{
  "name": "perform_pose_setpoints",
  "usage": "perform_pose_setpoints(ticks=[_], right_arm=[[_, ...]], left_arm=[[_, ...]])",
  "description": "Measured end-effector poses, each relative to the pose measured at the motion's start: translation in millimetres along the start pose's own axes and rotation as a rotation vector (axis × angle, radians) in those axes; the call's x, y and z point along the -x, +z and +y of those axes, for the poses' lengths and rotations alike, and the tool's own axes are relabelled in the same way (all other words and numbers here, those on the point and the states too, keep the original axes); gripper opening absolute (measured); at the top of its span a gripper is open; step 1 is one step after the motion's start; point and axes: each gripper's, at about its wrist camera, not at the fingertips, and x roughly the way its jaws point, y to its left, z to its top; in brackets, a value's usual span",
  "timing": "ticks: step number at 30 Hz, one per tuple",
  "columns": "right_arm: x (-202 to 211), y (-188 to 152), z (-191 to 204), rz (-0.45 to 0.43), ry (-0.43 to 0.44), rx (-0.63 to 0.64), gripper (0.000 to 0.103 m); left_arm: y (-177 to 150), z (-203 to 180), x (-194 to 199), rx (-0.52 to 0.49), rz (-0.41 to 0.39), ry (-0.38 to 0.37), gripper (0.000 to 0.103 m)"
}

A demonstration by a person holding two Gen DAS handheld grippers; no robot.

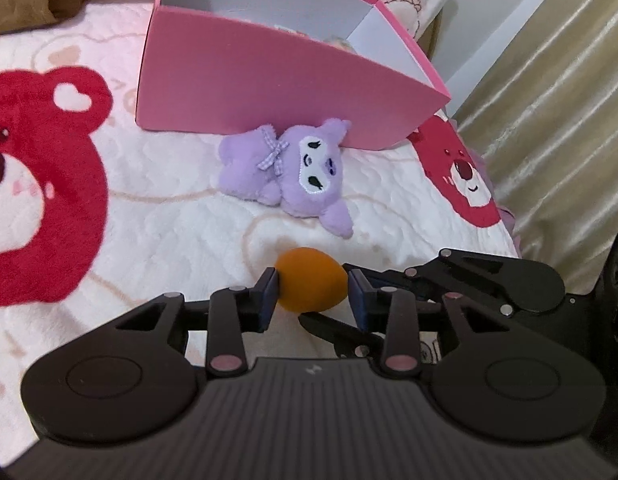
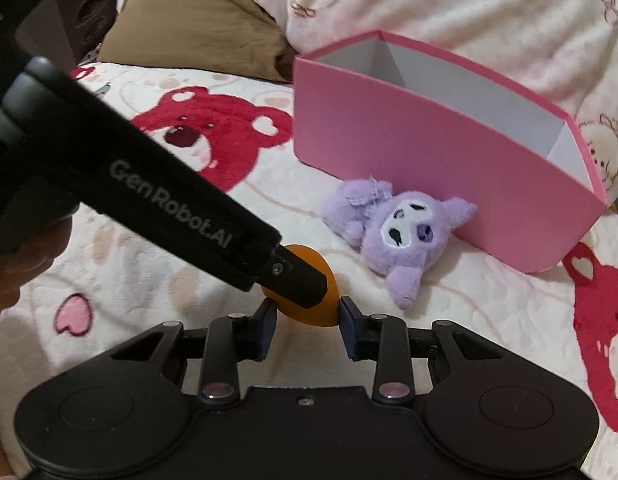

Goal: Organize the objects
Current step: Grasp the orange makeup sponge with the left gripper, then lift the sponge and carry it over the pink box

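Lower centre: left tongs clasp the soft, light orange sponge egg mid-body; right tongs part-open, straddling it.

Black gripper, blue-padded jaws, "GenRobot.AI" lettering

In the left wrist view we find the egg-shaped sponge low at centre on the blanket, the plush toy just above it at mid-frame, lying against the front wall of the box filling the upper middle.
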Motion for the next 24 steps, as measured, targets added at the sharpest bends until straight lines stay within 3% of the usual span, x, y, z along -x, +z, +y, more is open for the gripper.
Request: perform_pose_setpoints(ticks=[10, 16, 24], right_arm=[[57.1, 25.3, -3.0, -0.093, 0.008, -0.062, 0.039], [96.4, 61.5, 0.8, -0.199, -0.013, 0.005, 0.039], [84.7, 123.0, -50.0, -0.245, 0.045, -0.057, 0.039]], left_arm=[[25.5, -40.0, 64.1, -0.055, -0.058, 0.004, 0.035], [59.6, -63.8, 107.7, -0.111, -0.112, 0.033, 0.035], [136.9, -76.9, 98.0, -0.150, -0.138, 0.144, 0.035]])
